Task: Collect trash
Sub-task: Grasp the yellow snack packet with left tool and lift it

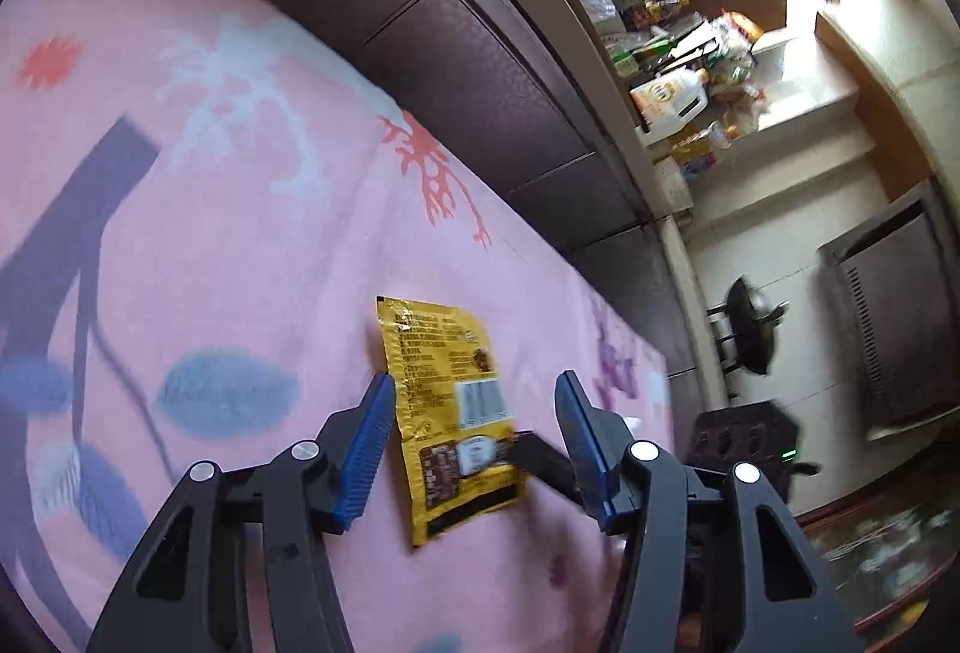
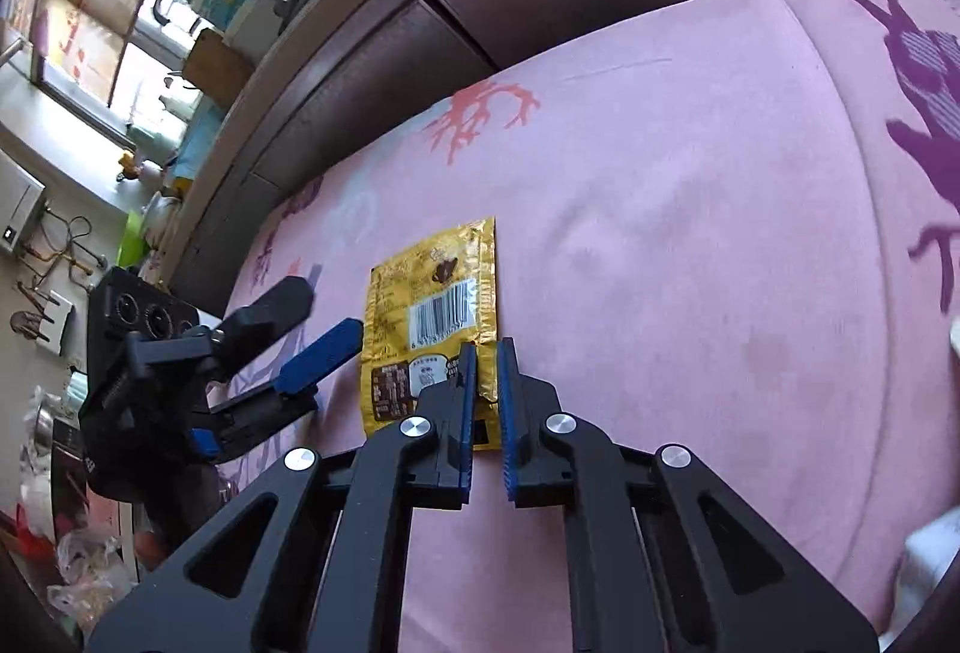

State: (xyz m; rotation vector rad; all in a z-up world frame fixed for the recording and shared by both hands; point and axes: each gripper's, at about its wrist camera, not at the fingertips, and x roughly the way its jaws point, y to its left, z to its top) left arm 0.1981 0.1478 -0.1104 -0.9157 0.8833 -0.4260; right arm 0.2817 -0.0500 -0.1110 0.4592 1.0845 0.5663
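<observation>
Near corner of yellow wrapper (image 2: 438,317) hidden behind right gripper (image 2: 487,353) fingers. Wrapper print too small to read. Windowsill clutter (image 1: 690,71) blurred, unidentifiable.

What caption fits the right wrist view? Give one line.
Right gripper nearly shut on a yellow wrapper's edge, lying on pink sheet.

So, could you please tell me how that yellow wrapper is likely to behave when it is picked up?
The yellow wrapper looks flat and empty, so probably very light. Its thin, glossy foil will likely flop and may slip between the right gripper pads pinching its corner.
</observation>
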